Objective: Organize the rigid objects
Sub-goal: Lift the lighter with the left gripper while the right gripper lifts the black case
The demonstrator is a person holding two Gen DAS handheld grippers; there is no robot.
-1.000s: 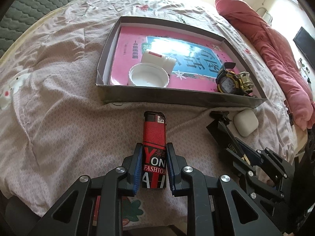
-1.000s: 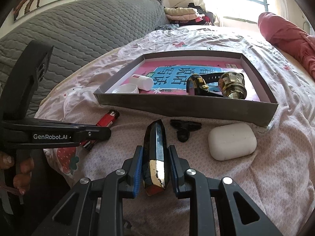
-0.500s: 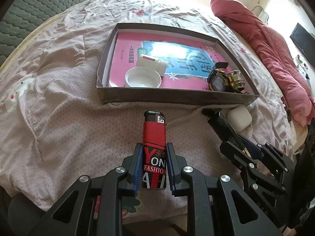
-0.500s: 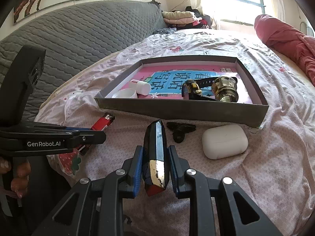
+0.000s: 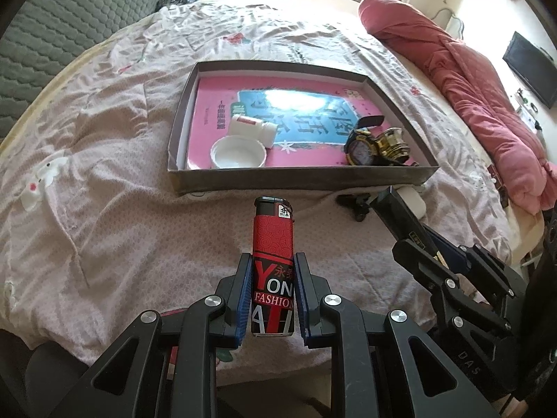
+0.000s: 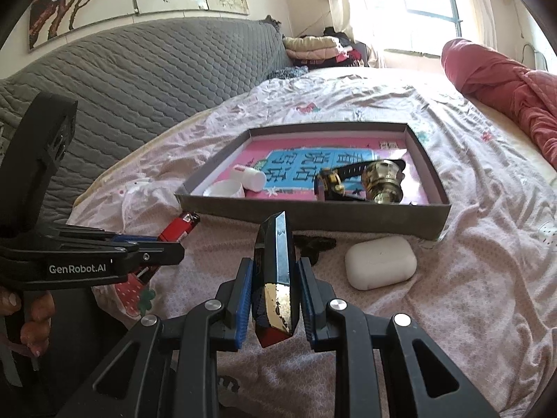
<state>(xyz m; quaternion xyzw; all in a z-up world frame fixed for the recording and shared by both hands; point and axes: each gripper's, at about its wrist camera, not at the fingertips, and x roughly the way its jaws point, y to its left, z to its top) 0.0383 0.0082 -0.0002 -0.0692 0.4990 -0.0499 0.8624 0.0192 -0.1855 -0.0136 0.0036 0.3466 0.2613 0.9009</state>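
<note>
Red-and-black lighter (image 5: 273, 271) sits clamped in the left gripper (image 5: 272, 299), long axis aimed at the grey tray (image 5: 299, 179) ahead. Right gripper (image 6: 275, 299) is pinched tight on a dark faceted crystal (image 6: 275, 271), tip pointing at the tray too, both held above the bedsheet (image 5: 104, 209).

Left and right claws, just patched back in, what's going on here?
A person is tidying small items on a bed into a shallow grey box. The left claw grips a red and black lighter; the right claw grips a dark faceted crystal. Both are held above the bedspread, short of the box. A watch, white cap and small white bottle already lie inside. A white earbud case remains outside.
</note>
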